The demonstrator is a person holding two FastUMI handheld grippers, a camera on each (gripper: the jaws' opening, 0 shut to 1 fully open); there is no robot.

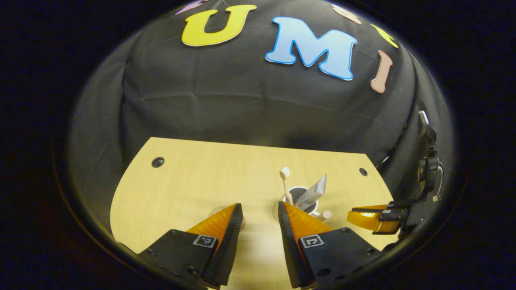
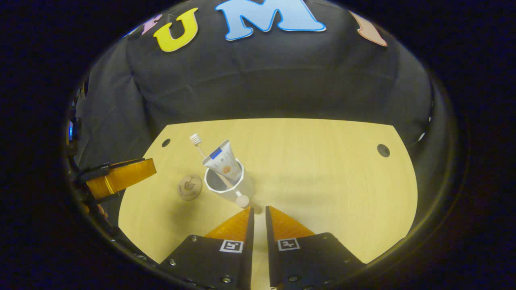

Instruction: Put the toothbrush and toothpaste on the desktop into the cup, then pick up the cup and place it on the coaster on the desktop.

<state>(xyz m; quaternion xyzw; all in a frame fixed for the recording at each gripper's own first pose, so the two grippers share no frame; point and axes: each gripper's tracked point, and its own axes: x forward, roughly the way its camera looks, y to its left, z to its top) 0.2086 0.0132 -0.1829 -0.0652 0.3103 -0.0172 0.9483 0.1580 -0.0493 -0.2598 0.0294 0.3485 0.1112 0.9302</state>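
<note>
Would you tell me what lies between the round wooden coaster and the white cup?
Only bare tabletop separates round wooden coaster from white cup, per the right gripper view.

coaster (image 1: pixel 219 212) mostly hidden behind tongs, blurred

Dim booth, light falling from above onto the pale wooden surface (image 2: pixel 322 169), which is the brightest area. Soft shadows lie beside the cup (image 2: pixel 225 183). Strong fisheye curvature bends the far edge; margins darken. Slight motion blur between the near fingers in the left gripper view.
</note>
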